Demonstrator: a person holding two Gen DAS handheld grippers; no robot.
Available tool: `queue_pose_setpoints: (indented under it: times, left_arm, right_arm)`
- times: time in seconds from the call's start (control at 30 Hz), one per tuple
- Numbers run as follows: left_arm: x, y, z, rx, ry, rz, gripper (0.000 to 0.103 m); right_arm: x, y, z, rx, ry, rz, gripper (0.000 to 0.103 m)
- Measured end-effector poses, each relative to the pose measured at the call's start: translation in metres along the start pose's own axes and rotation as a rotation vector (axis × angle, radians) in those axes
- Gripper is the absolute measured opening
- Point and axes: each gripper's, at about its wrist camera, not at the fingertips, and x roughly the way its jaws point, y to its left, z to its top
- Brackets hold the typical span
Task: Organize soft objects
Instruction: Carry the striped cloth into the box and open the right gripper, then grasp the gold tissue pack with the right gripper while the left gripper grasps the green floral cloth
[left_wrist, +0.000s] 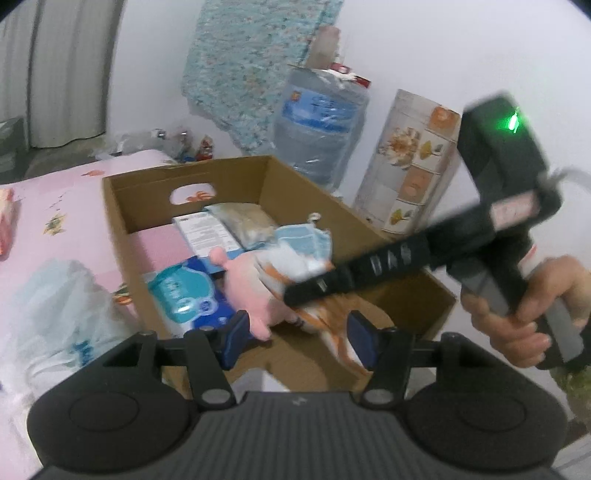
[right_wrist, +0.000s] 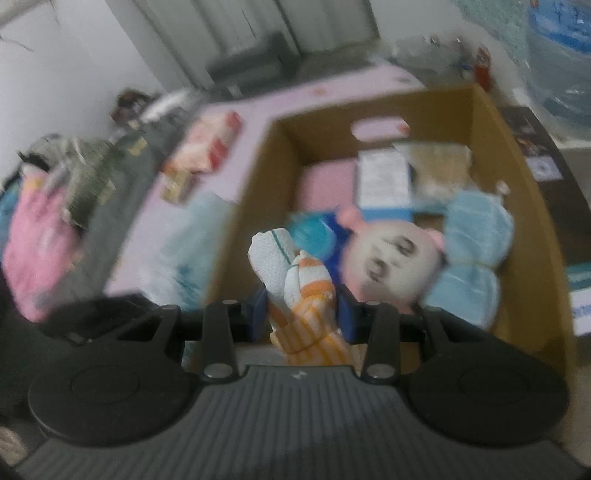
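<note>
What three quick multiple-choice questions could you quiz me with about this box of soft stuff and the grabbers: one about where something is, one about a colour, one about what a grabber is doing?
1. Where is the pink plush toy?
A. on the floor
B. inside the cardboard box
C. on the water jug

2. What colours is the cloth held by the right gripper?
A. white with orange stripes
B. black
C. solid green

3. How is the left gripper?
A. shut on the plush toy
B. open, holding nothing
C. out of view

Answers:
1 B, it lies among the packets within the box walls.
2 A, stripes show between the fingers.
3 B, its blue pads stand apart over the box.
</note>
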Motion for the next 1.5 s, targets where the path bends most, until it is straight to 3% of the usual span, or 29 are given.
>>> queue_pose_setpoints:
  times: [0.07, 0.17, 0.33, 0.4, 0.53, 0.67, 0.83, 1.0, 1.17, 1.33, 1.5]
  left_arm:
    - [-0.002, 0.01, 0.001, -0.01, 0.027, 0.03, 0.06]
    - [-0.014, 0.029, -0.002, -0.053, 0.0, 0.083, 0.061]
    - [-0.031, 0.053, -0.009, -0.113, -0.002, 0.123, 0.061]
    - [-0.035, 0.062, -0.008, -0.127, -0.007, 0.137, 0.061]
    - [-0.056, 0.073, -0.018, -0.144, -0.034, 0.165, 0.062]
    - [-0.089, 0.091, -0.034, -0.144, -0.068, 0.255, 0.065]
    - [-0.143, 0.126, -0.066, -0.177, -0.096, 0.444, 0.069]
    - [-0.179, 0.156, -0.103, -0.211, -0.037, 0.614, 0.074]
    - [-0.169, 0.174, -0.134, -0.239, 0.06, 0.639, 0.079]
    - [-0.132, 0.184, -0.149, -0.194, 0.138, 0.692, 0.079]
    - [-0.121, 0.207, -0.158, -0.236, 0.165, 0.669, 0.073]
  right_arm:
    - [0.018, -0.006, -0.004, -0.02, 0.051, -0.006, 0.039]
    - [0.048, -0.012, -0.004, -0.012, 0.131, 0.0, 0.04]
    - [0.079, -0.005, -0.003, -0.006, 0.198, 0.015, 0.042]
    - [0.083, -0.003, 0.0, 0.012, 0.213, 0.024, 0.049]
    - [0.071, 0.003, 0.005, 0.028, 0.175, 0.008, 0.055]
    - [0.039, 0.017, 0.013, 0.048, 0.078, 0.047, 0.06]
    - [0.025, 0.059, 0.023, 0.005, 0.004, 0.161, 0.066]
    - [0.049, 0.115, 0.034, -0.081, 0.033, 0.262, 0.07]
    - [0.083, 0.169, 0.052, -0.132, 0.074, 0.306, 0.08]
    - [0.108, 0.21, 0.071, -0.149, 0.115, 0.321, 0.081]
    - [0.14, 0.244, 0.102, -0.158, 0.131, 0.297, 0.086]
